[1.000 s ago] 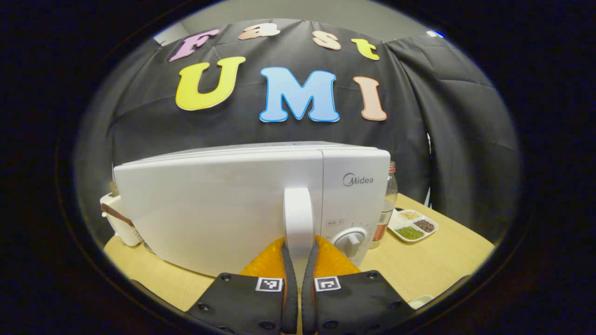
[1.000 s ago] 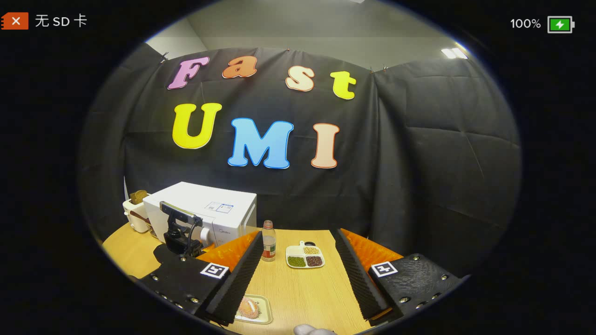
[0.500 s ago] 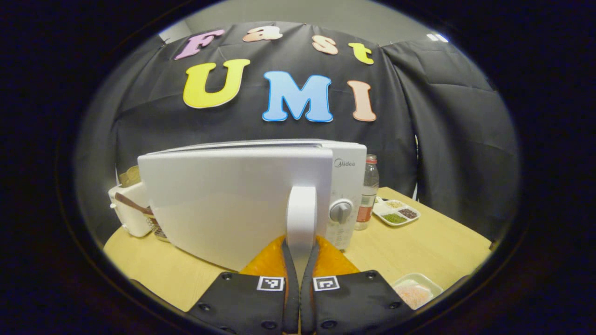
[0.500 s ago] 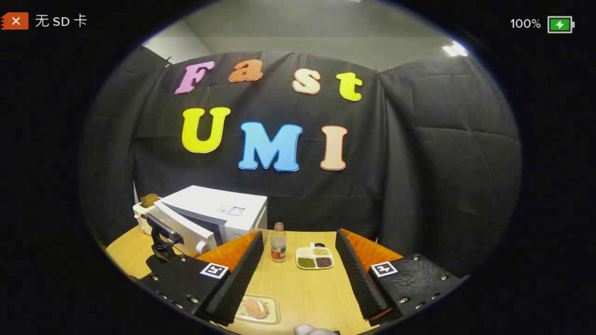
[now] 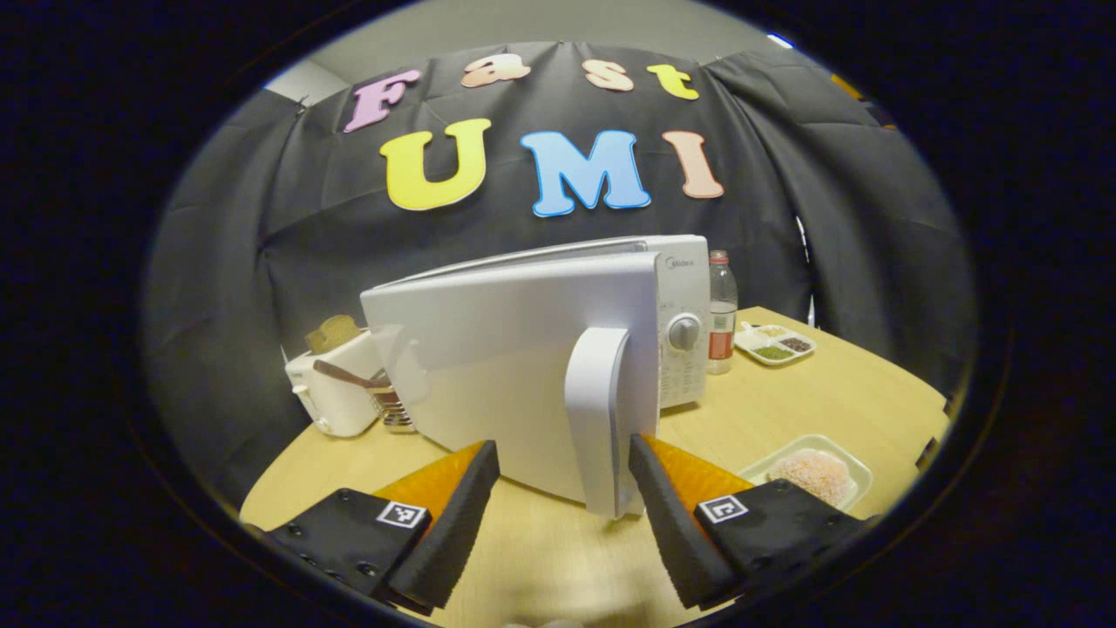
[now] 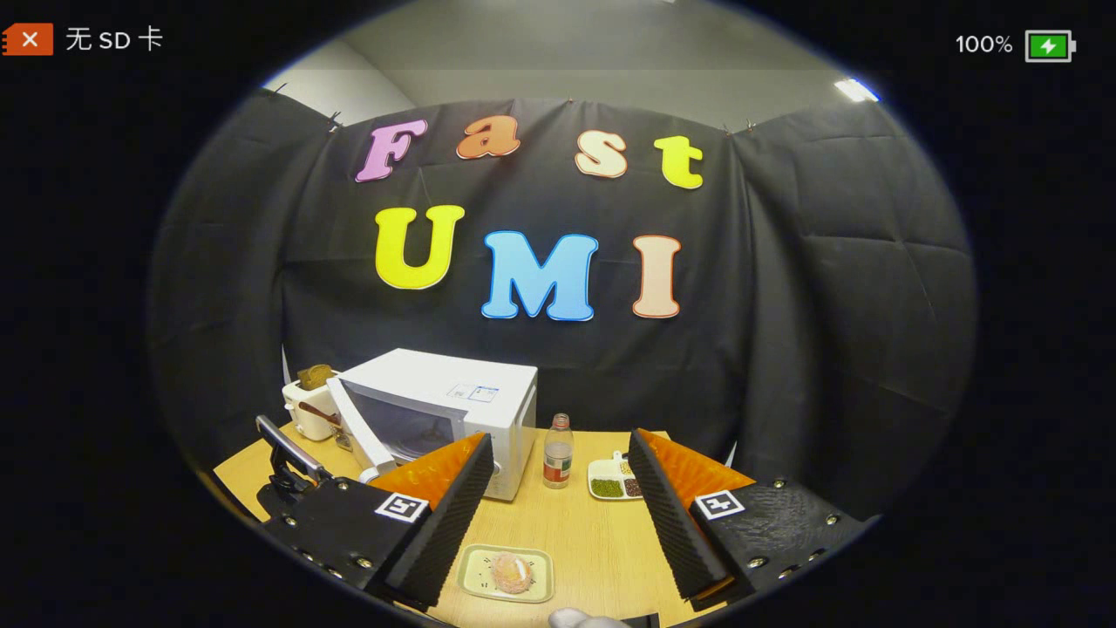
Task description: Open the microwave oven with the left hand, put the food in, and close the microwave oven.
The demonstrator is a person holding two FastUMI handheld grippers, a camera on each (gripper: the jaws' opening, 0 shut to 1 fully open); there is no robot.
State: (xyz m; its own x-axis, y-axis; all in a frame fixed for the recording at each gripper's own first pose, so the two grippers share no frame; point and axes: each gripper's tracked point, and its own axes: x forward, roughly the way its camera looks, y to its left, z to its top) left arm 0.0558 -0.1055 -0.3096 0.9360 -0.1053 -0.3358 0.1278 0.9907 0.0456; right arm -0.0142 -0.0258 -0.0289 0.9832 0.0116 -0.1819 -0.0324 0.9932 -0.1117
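Note:
The white microwave (image 5: 684,279) stands on the wooden table with its door (image 5: 514,366) swung wide open. The door's white handle (image 5: 598,419) stands upright between the fingers of my left gripper (image 5: 562,515), which is open and not pressing on it. In the right gripper view the microwave (image 6: 471,392) shows its dark cavity (image 6: 405,427) behind the opened door (image 6: 362,432). The food, a pinkish round lump (image 6: 510,573), lies on a small pale plate (image 6: 475,576) just ahead of my right gripper (image 6: 558,515), which is open and holds nothing. That plate (image 5: 850,462) sits right of the left gripper.
A white toaster (image 5: 336,392) stands left of the microwave. A clear bottle (image 6: 558,452) and a divided dish of beans (image 6: 610,480) stand right of it. The table's far edge meets the black cloth wall. A bit of a hand (image 6: 584,617) shows at the bottom.
The door has swung open much farther. My left gripper, shut on the handle before, has let go and opened. The right gripper stayed open while its view shifted toward the microwave.

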